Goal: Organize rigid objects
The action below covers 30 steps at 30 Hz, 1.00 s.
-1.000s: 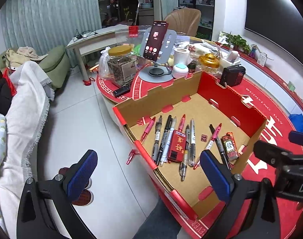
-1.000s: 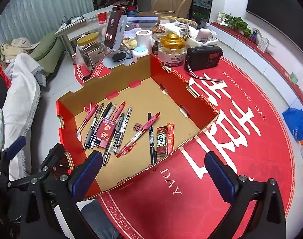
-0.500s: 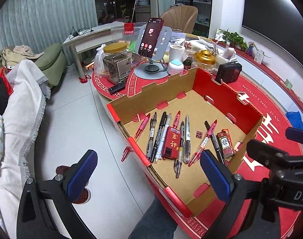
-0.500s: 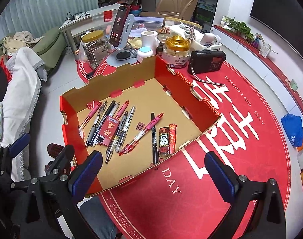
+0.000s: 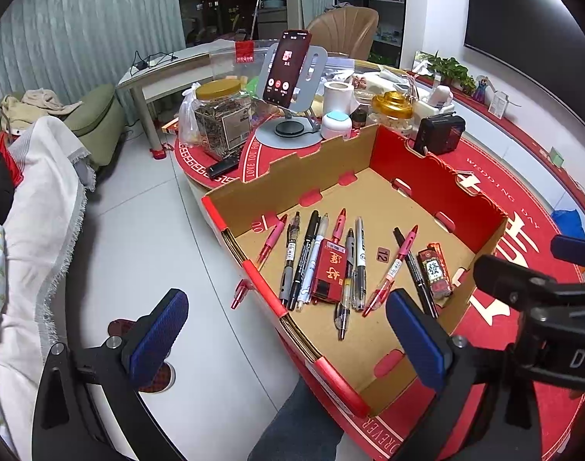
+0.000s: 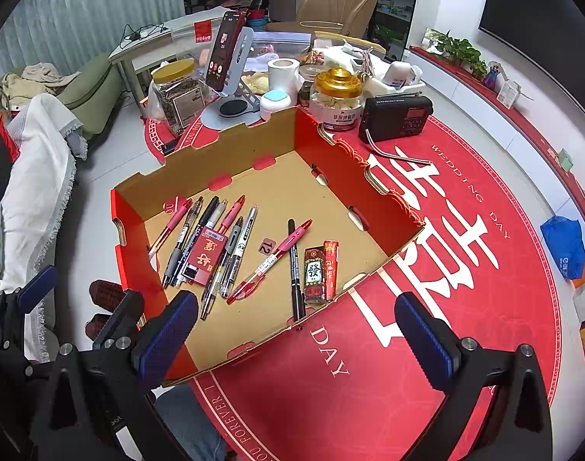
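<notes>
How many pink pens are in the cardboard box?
3. The left pink pen lies by the left wall of the box, the middle pink pen is partly under the red packet, and the right pink pen crosses the black marker. None seem hidden.

The round red tablecloth (image 6: pixel 465 307) carries "WEDDING DAY" in white along its far right edge, "DAY" and "FOREVER" near its front edge, and "LOVE YOU" by the phone stand. Inside the cardboard box (image 6: pixel 231 146), a small brown tag (image 6: pixel 266 247) reads "12". A small box (image 6: pixel 315 274) near the box's right wall shows the character "發".
</notes>
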Each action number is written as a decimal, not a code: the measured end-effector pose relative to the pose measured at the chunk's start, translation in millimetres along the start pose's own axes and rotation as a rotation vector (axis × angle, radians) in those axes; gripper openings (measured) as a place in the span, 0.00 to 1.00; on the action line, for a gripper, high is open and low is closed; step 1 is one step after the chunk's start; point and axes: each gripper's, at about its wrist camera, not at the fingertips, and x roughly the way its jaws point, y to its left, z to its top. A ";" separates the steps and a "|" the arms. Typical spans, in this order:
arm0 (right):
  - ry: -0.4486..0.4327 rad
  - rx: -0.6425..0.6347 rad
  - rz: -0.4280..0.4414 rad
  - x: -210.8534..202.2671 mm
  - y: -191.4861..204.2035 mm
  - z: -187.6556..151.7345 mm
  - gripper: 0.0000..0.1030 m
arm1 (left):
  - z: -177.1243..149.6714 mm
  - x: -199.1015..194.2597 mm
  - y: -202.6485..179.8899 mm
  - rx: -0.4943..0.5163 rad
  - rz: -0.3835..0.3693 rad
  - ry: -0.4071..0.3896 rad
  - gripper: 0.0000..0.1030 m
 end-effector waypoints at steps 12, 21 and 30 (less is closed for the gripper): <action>0.011 -0.020 -0.048 8.8 7.3 10.5 1.00 | 10.7 13.4 -3.4 -0.009 0.021 0.050 1.00; 0.011 -0.042 -0.061 13.1 10.9 15.8 1.00 | 17.1 20.0 -6.8 -0.008 0.019 0.057 1.00; 0.015 -0.057 -0.062 15.5 14.0 15.1 1.00 | 15.4 23.0 -5.2 -0.011 0.019 0.046 1.00</action>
